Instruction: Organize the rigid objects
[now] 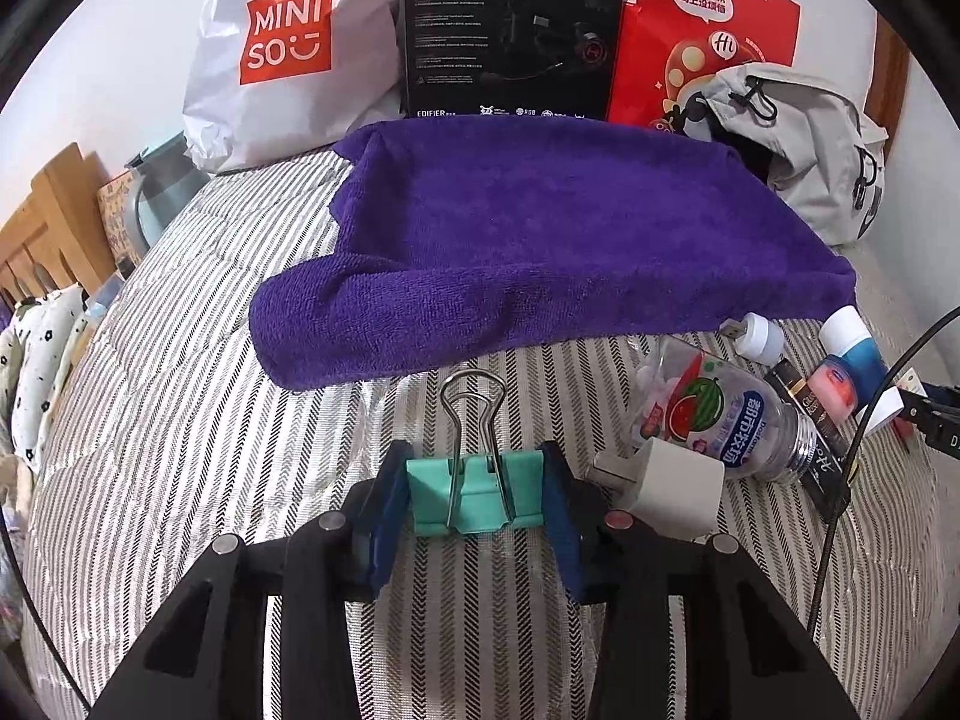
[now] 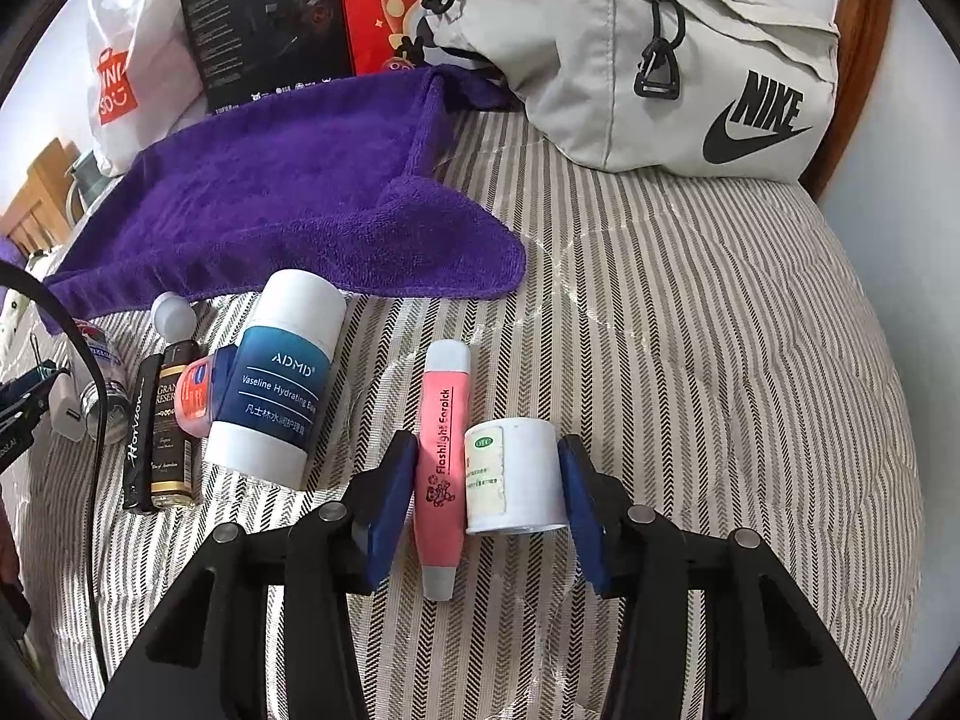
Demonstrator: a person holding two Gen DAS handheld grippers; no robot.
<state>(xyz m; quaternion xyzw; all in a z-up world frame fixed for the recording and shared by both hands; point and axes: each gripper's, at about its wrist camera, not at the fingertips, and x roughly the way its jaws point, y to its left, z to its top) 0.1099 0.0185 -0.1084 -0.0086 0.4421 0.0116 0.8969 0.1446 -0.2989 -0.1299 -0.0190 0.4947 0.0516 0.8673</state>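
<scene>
**Both tongs straddle small items on the striped bedcover; grip on the right side unconfirmed**

Left gripper: the jaws are closed part-way onto a teal binder clip, one blue pad against each end of the clip body. The clip lies directly between the fingers, its long axis crosswise to them, and its wire handles point forward, away from the tongs, toward the purple towel. A white USB charger lies just beside the right finger, and beyond it a clear candy bottle.

Right gripper: the jaws stand wide. Between them lie a pink flashlight earpick, its long axis parallel to the fingers, and a small white medicine bottle, touching the earpick on its right. Each pad looks close to its neighbouring item; contact cannot be confirmed. Forward and left lies the ADMD balm stick.

Judgement: the coming move turns on whether the right tongs close on both items or one.

Hidden or unclear: whether the clip is lifted off the cover; the bottle's label print.
</scene>
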